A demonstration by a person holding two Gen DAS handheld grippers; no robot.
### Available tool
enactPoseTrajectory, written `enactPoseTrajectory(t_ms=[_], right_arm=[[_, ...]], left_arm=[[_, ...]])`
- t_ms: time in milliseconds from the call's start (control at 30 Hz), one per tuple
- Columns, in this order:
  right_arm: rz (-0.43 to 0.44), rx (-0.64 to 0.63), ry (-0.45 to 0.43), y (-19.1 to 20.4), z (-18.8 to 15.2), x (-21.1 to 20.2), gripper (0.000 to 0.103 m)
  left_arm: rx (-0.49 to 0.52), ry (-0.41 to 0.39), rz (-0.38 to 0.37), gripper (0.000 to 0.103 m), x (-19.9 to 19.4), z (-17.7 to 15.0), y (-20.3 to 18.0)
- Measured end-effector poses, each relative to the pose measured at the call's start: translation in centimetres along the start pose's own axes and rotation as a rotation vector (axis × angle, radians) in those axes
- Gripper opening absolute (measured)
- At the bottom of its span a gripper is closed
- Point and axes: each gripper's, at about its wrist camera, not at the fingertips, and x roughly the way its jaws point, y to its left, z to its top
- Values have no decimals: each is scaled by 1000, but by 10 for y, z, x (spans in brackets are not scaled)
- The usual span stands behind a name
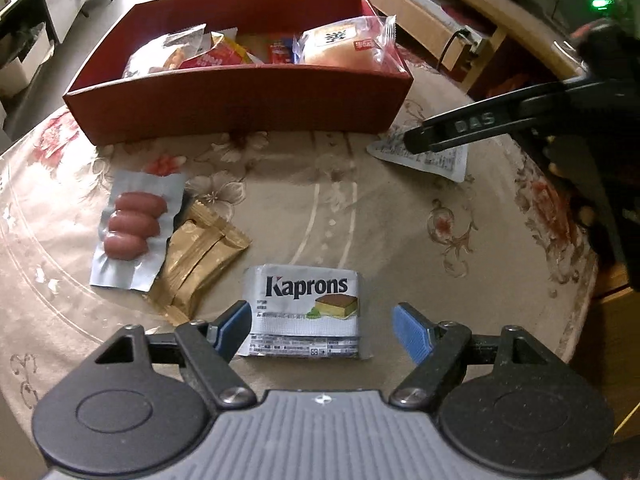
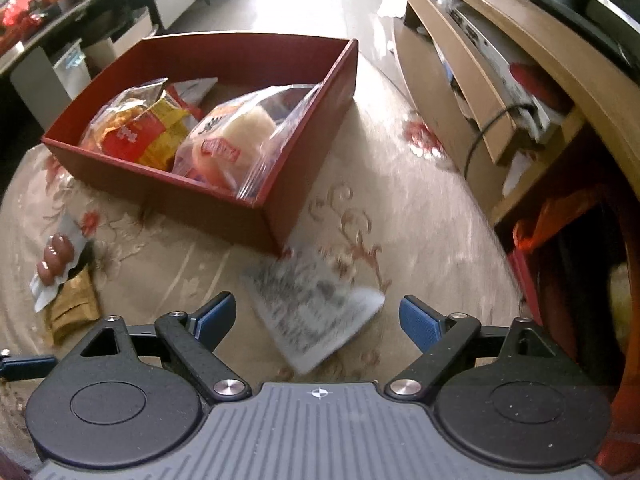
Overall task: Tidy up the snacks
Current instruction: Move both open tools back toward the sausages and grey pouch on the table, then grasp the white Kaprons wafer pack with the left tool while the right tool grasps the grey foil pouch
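A silver Kaprons cake packet (image 1: 308,312) lies flat on the table between the blue pads of my left gripper (image 1: 322,328), which is open; neither pad presses on it. A white printed packet (image 2: 316,312), blurred, lies between the pads of my right gripper (image 2: 318,320), also open. From the left wrist view the right gripper (image 1: 420,138) hovers over that white packet (image 1: 436,160), just in front of the red box's right corner. The red box (image 1: 240,100) (image 2: 208,204) holds a bagged bun (image 1: 344,44) and other snack bags.
A sausage pack (image 1: 132,228) (image 2: 54,264) and a gold packet (image 1: 196,264) (image 2: 74,308) lie on the floral tablecloth (image 1: 360,220) to the left. A wooden shelf unit (image 2: 480,80) stands close beyond the round table's right edge.
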Motion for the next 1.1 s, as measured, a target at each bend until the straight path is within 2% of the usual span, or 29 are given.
enactPoseTrajectory(t_ms=[133,367,467,500,567,667,967,1100], right_arm=[[29,-46,38,0,6,20,92],[19,-171,80,18,10,44,95],[28,-205,60,26,10,45,90],[29,-204,62,28,11,44,87],[28,-194,62,30,9,39,75],[41,-190,80,34,-2,29,66],[79,-137,134,39,-48,2,64],[59,-103,127,36,-61,-6,65]], left_arm=[[-27,29,-24,80,2,0,7],[-76,59,-38,80,9,-1,17],[-82,66,-35,80,10,-2,20],[-81,67,-36,80,10,-3,19],[-78,64,-37,80,10,-3,19],[-71,60,-45,80,6,-5,18],[-94,73,-61,80,-1,-21,18],[-178,89,-52,80,5,-26,17]])
